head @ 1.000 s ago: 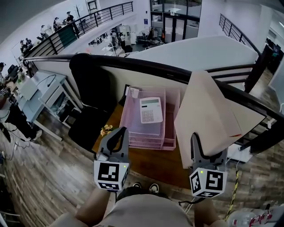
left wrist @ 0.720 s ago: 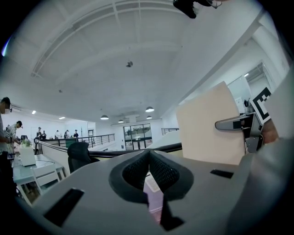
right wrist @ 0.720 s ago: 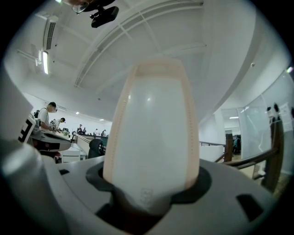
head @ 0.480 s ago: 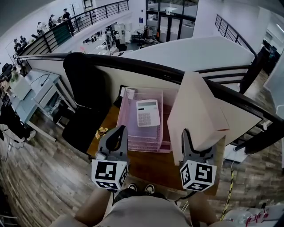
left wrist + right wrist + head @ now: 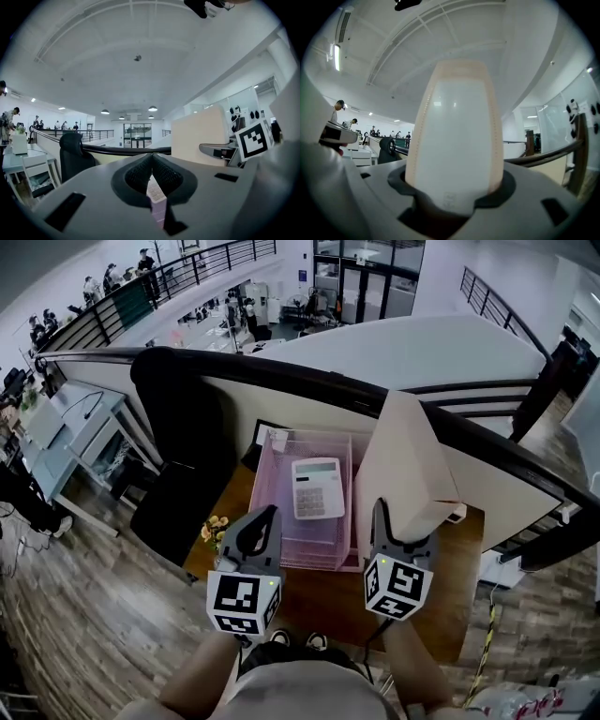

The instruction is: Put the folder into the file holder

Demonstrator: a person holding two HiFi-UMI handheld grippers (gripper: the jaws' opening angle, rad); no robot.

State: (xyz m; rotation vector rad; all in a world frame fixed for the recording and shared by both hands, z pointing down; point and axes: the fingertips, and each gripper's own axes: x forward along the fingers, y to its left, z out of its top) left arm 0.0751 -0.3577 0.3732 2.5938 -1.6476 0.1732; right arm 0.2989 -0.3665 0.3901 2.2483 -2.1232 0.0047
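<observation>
In the head view my right gripper (image 5: 403, 529) is shut on the lower edge of a thick beige folder (image 5: 408, 470), which it holds upright just right of the pink stacked file holder (image 5: 272, 493). A white calculator (image 5: 317, 487) lies on top of the holder. The right gripper view is filled by the folder (image 5: 457, 140) clamped between the jaws of the right gripper (image 5: 457, 190). My left gripper (image 5: 262, 521) hovers at the holder's near left corner, shut and empty. In the left gripper view the left gripper (image 5: 151, 174) has its pads together, with the pink holder (image 5: 157, 204) beyond and the folder (image 5: 197, 136) at the right.
The holder stands on a brown wooden desk (image 5: 323, 601) against a low partition topped by a black rail (image 5: 309, 381). A black office chair (image 5: 178, 418) stands at the left. A small bunch of flowers (image 5: 214, 527) sits at the desk's left edge.
My right gripper has carried the folder left and down, closer to the pink holder. The left gripper has shifted slightly right toward the holder.
</observation>
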